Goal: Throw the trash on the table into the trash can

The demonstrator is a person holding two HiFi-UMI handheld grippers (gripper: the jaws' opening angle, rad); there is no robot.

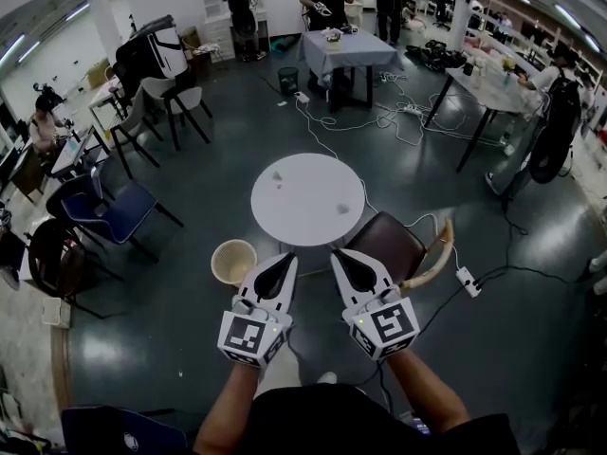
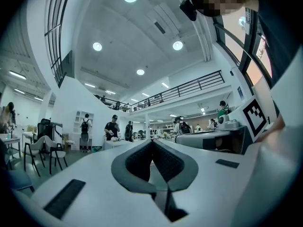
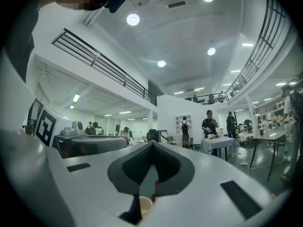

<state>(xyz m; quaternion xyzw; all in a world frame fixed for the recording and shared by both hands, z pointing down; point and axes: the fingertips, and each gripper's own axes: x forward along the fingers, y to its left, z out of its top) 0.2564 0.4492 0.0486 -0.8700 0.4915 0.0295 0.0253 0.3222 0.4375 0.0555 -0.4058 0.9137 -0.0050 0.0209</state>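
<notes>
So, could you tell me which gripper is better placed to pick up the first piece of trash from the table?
Probably the right gripper: its shut, empty tips point at the nearest scrap on the round table. The left gripper, also shut, sits closer to the trash can.

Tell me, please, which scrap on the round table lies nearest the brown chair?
The scrap at the right front of the table; the other scrap lies far left.

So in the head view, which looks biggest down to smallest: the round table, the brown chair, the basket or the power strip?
Largest to smallest:
1. round white table
2. brown chair
3. basket
4. power strip
All stand about equally far away, so nearness hardly matters.
</notes>
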